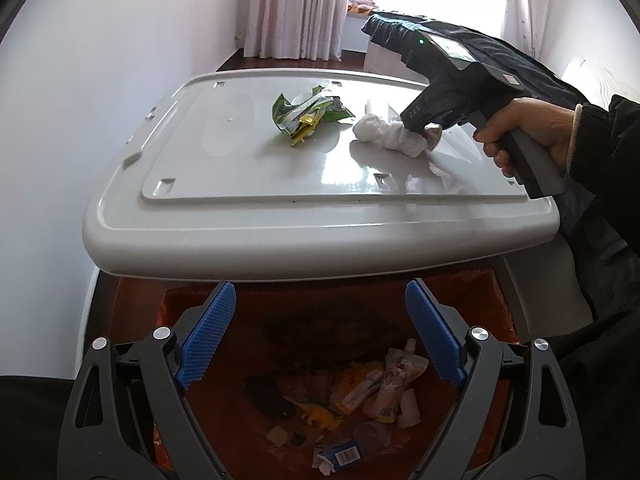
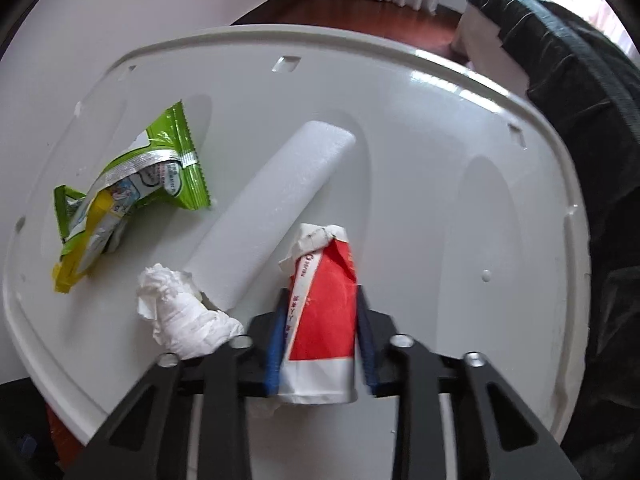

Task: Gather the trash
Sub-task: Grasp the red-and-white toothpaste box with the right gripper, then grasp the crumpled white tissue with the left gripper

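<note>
White plastic bench (image 1: 248,216) fills the upper middle of the left wrist view, glossy, raised rim all round.

Trash bin (image 1: 496,292) stands below the bench's near edge, lined with an orange bag; inside lie a pouch, wrappers, a blue barcoded scrap and other litter.

Dark jacket (image 2: 592,128) drapes along the bench's edge at 3 o'clock in the right wrist view.

White foam strip (image 2: 276,208) lies flat on the bench, running diagonally from 7 to 1 o'clock.

Green snack wrapper (image 2: 160,172) lies crumpled at 9 o'clock of the strip, apart from it.

Red-and-white carton (image 2: 324,320), crushed at the top, lies at 5 o'clock of the strip. Right gripper (image 2: 322,344) points steeply down at the bench; its blue-padded fingers (image 2: 274,360) are clenched on the carton's two sides. A hand (image 1: 532,132) holds this gripper's grey handle.

Crumpled white tissue (image 2: 180,312) sits at 9 o'clock of the carton, touching the strip's near end.

Left gripper (image 1: 320,336) hovers over the bin, fingers (image 1: 208,336) released wide, nothing between them.
</note>
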`<state>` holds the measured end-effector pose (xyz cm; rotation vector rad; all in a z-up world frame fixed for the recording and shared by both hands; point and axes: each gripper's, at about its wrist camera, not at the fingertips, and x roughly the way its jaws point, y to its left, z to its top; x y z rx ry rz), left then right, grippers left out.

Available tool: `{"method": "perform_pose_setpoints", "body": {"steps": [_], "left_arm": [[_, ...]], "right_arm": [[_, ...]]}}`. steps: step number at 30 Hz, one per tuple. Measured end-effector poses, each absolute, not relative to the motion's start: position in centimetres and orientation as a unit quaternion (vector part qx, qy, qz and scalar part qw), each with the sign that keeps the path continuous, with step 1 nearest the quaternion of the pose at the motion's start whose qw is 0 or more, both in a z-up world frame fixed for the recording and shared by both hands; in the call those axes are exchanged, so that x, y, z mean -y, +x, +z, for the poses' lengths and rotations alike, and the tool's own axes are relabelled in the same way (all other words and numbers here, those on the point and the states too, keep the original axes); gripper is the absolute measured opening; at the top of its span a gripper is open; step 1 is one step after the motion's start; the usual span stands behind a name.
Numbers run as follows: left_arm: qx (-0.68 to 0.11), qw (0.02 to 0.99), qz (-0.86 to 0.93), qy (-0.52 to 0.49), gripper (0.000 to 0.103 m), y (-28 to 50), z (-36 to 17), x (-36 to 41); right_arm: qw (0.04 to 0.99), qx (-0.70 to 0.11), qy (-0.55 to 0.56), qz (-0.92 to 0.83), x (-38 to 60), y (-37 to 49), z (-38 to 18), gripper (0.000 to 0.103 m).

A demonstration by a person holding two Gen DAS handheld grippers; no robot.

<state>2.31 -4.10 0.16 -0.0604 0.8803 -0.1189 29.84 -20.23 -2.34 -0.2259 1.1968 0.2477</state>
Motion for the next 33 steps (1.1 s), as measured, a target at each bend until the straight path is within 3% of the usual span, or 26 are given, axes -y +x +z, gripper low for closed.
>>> {"method": "perform_pose_setpoints", "body": {"steps": [10,16,25,33], "left_arm": [[-0.442,0.895,-0.045,-0.038,0.085,2.9,-0.7,4.3],[-0.463,0.881,-0.064,-0.066,0.085,6.1,-0.3,6.9],[-0.428,0.899,-0.003,-0.095,0.088,16.6,2.4,13.8],[-0.456,0.883,0.068,-0.084,0.088,24.3,-0.9,17.3]], "right_arm": [[0.862,-0.488,0.043,0.135,27.6,19.1,4.1,0.024],[0.89,-0.432,0.102,0.104,32.1,11.6,4.9,0.025],[0.894,-0.426,0.109,0.088,36.7,12.1,4.4,0.025],[0.897,-0.402,0.15,0.106,38.2,11.7,5.5,0.025]]}}
